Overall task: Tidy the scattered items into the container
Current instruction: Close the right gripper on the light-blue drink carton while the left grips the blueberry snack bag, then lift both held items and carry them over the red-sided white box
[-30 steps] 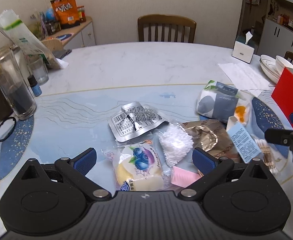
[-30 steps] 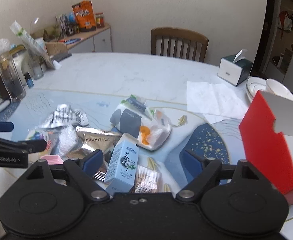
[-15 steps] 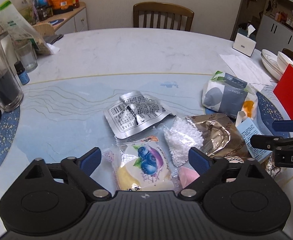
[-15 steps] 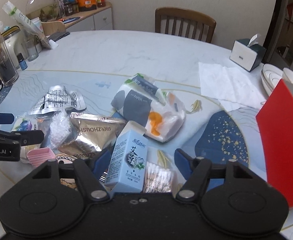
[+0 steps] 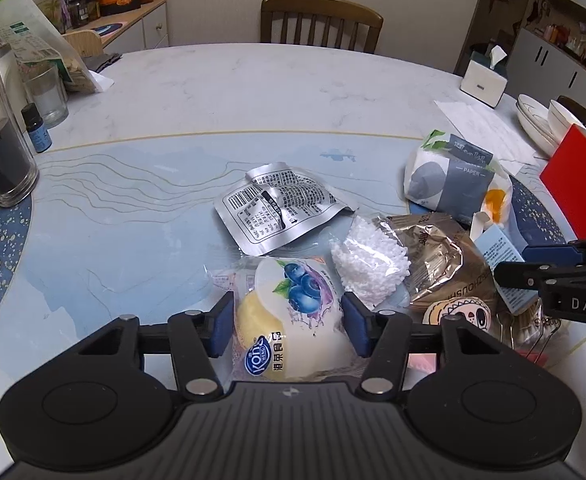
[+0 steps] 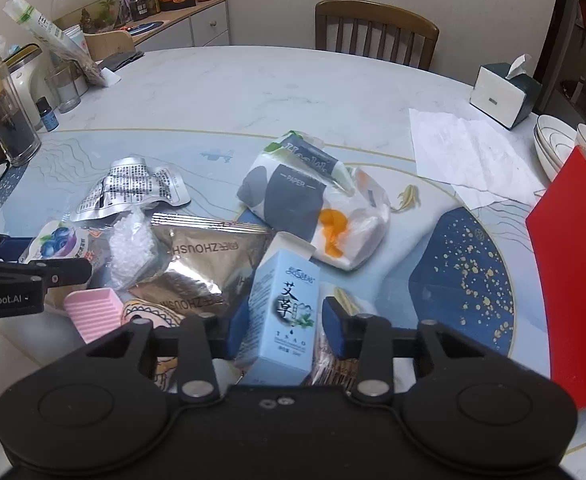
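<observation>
I'm closing my left tool on the blueberry snack and my right tool on the blue carton; next, lift both toward the red box on the right.

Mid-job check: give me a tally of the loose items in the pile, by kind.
Foil pouches: 2 (silver, gold)
Clear plastic packets: 3 (blueberry snack, white pellets, cotton swabs)
Tissue pack: 1
Blue carton: 1
Pink ridged piece: 1
Round patterned piece: 1
Total: 9
</observation>
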A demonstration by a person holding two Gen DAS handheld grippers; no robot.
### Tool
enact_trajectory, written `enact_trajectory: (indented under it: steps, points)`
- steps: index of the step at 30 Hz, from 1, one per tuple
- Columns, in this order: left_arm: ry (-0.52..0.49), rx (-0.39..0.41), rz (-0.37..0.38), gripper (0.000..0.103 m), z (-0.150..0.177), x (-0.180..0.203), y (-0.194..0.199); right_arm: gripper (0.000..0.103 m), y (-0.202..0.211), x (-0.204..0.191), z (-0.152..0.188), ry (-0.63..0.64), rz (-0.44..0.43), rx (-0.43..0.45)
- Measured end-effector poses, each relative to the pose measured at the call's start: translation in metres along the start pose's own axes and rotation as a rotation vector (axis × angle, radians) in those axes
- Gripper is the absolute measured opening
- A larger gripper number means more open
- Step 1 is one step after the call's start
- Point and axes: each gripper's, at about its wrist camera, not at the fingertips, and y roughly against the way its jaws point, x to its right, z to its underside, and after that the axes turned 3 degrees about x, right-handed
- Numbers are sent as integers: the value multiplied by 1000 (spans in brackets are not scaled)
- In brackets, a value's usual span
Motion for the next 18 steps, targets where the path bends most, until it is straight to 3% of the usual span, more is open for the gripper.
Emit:
enact_trajectory:
  steps: [18]
  points:
    - [-1, 62, 57, 50, 6, -8, 38, 32, 41, -5, -1, -20, 17, 78]
